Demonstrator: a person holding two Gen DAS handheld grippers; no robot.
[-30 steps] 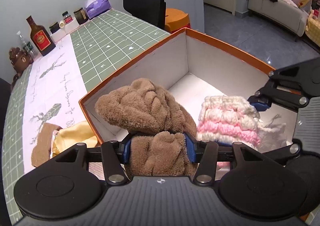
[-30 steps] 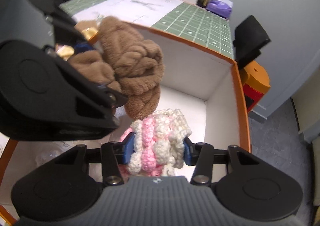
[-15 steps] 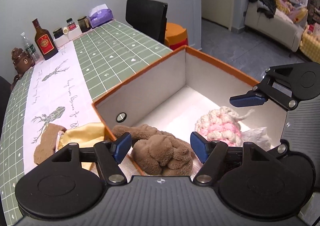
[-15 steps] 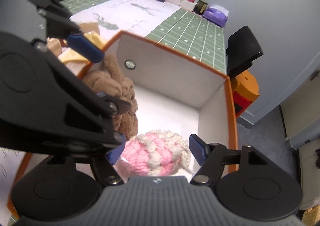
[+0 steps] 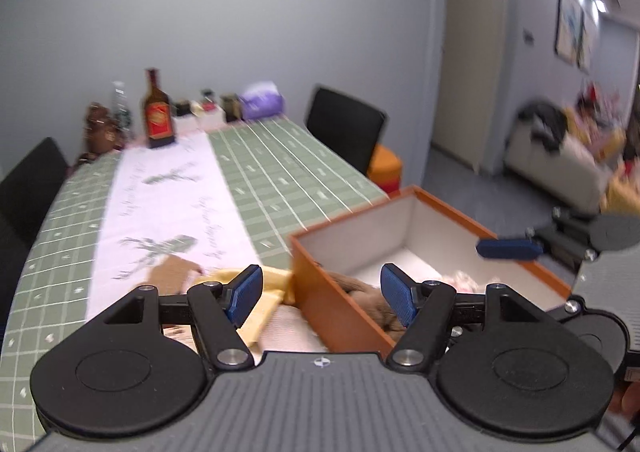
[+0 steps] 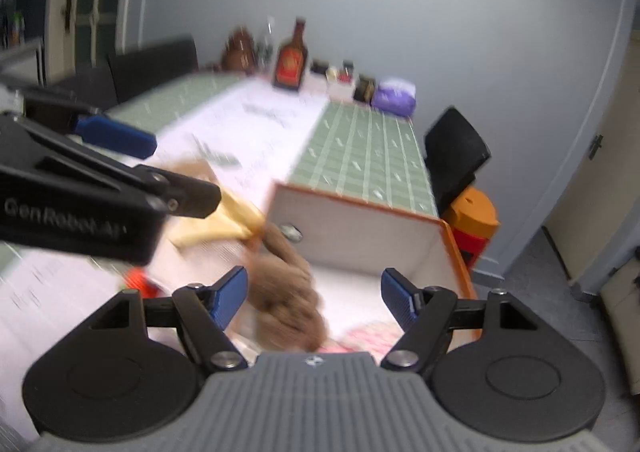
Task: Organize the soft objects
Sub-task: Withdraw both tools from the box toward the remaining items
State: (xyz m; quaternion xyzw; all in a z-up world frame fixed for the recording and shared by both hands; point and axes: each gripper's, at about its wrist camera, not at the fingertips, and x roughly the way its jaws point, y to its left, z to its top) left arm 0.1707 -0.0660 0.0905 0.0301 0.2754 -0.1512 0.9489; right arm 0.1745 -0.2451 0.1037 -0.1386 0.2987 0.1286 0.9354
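An orange box (image 5: 340, 316) with a white inside stands at the table's near right corner; it also shows in the right wrist view (image 6: 452, 248). A brown plush item (image 5: 368, 292) lies inside it, also blurred in the right wrist view (image 6: 288, 300). A pink and white knitted item (image 5: 460, 278) lies beside it in the box (image 6: 360, 336). My left gripper (image 5: 322, 294) is open and empty above the box's left wall. My right gripper (image 6: 314, 298) is open and empty above the box. A yellow cloth (image 5: 264, 292) and a brown cloth (image 5: 172, 272) lie on the table left of the box.
A green checked tablecloth with a white runner (image 5: 168, 203) covers the table. A brown bottle (image 5: 158, 115), jars and a purple tissue pack (image 5: 262, 105) stand at the far end. Black chairs (image 5: 344, 127) and an orange stool (image 5: 384, 167) stand beside the table.
Both grippers opened and let the brown plush and the knitted item drop into the box, then rose and pulled back. Both views are now motion-blurred.
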